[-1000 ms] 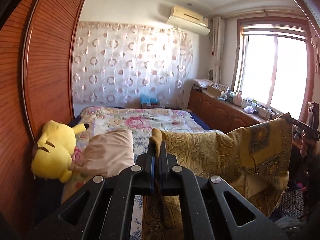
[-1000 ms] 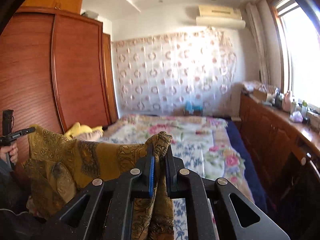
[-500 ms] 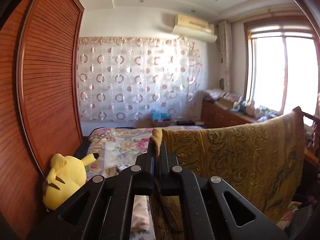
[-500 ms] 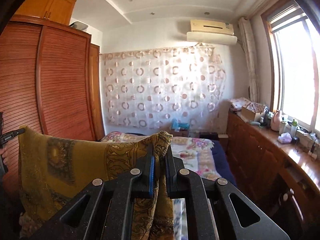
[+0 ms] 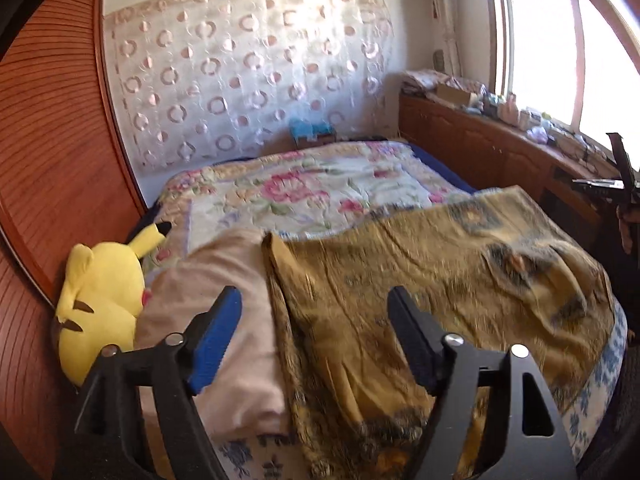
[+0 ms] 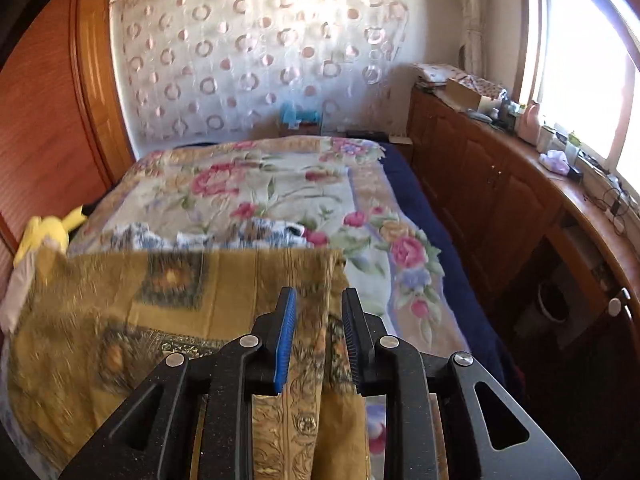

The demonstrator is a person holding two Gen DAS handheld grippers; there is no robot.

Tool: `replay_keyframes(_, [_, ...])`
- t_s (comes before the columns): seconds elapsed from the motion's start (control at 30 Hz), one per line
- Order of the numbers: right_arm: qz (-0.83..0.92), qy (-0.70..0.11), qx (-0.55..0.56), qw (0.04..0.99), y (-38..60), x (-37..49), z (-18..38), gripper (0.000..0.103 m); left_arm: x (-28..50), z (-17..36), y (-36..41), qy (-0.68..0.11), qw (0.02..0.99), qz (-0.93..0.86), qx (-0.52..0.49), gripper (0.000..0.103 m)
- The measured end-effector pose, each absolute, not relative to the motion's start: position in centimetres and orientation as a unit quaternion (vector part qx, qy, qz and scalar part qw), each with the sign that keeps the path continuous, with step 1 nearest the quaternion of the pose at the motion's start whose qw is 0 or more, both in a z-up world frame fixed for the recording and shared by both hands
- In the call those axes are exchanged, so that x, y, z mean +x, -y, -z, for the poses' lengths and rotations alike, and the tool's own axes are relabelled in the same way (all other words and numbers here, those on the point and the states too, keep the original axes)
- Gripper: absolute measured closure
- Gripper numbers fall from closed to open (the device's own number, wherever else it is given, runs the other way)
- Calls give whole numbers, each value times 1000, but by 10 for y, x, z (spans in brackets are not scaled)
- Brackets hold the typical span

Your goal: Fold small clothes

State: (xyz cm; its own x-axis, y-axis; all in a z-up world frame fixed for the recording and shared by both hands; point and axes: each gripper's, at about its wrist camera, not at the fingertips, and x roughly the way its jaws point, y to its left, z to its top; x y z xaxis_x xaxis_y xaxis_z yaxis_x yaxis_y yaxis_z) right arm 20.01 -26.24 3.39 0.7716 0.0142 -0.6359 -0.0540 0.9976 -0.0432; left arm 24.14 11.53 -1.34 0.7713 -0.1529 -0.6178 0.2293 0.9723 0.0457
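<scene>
A mustard-gold patterned cloth (image 5: 440, 264) lies spread across the near end of the bed, its left edge over a pale pink pillow (image 5: 224, 300). My left gripper (image 5: 313, 294) hovers just above that left edge. Its jaws are opening wide, nothing is clamped, and cloth lies below the gap. In the right wrist view the same cloth (image 6: 120, 312) stretches away to the left. My right gripper (image 6: 319, 291) is at its right corner. Its jaws are opening, and a strip of cloth still lies loose between the pads.
The floral quilt (image 5: 320, 188) covers the bed. A yellow plush toy (image 5: 100, 292) leans against the wooden wardrobe (image 5: 48, 140) on the left. A crumpled blue-and-white garment (image 6: 240, 232) lies beyond the cloth. A low wooden cabinet (image 6: 500, 184) with clutter runs under the window on the right.
Both grippers held the cloth stretched up in the air, then swung down toward the bed. The cloth now lies on the bed, and both pairs of jaws have parted, the left widely.
</scene>
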Motion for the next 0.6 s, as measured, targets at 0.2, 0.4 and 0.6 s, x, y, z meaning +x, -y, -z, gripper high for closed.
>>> replay_keyframes(0.2, [-58, -353, -40, 933, 259, 187, 0, 64, 209, 45, -102, -343, 931, 104, 66, 26])
replay_keyframes(0.4, [-82, -390, -42, 916, 275, 176, 39, 52, 200, 83, -90, -381, 914, 114, 77, 26])
replay_keyframes(0.6, [-89, -404, -43, 909, 286, 178, 49, 52, 203, 106, -85, -412, 901, 117, 72, 26])
